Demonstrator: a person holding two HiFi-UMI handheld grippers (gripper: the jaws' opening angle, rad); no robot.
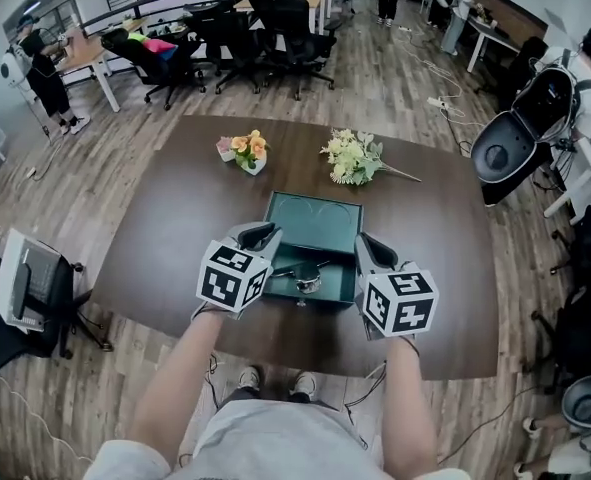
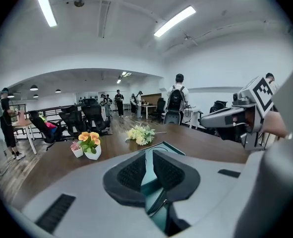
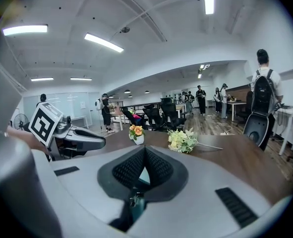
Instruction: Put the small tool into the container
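Observation:
A dark green open container (image 1: 312, 220) lies in the middle of the brown table (image 1: 165, 238). Inside its near part rests a small shiny metal tool (image 1: 306, 279) with a thin handle pointing left. My left gripper (image 1: 265, 234) hovers over the container's near left corner. Its jaws stand a little apart with nothing between them (image 2: 149, 155), and the green container shows through the gap. My right gripper (image 1: 367, 246) is at the container's near right side. Its pads meet at the tips (image 3: 145, 150) and hold nothing. Each gripper shows in the other's view.
A small pot of orange flowers (image 1: 245, 152) and a pale yellow bouquet (image 1: 353, 158) lie on the table beyond the container. Office chairs (image 1: 275, 23) and desks stand behind the table, with people farther back. A black chair (image 1: 520, 138) sits off the right end.

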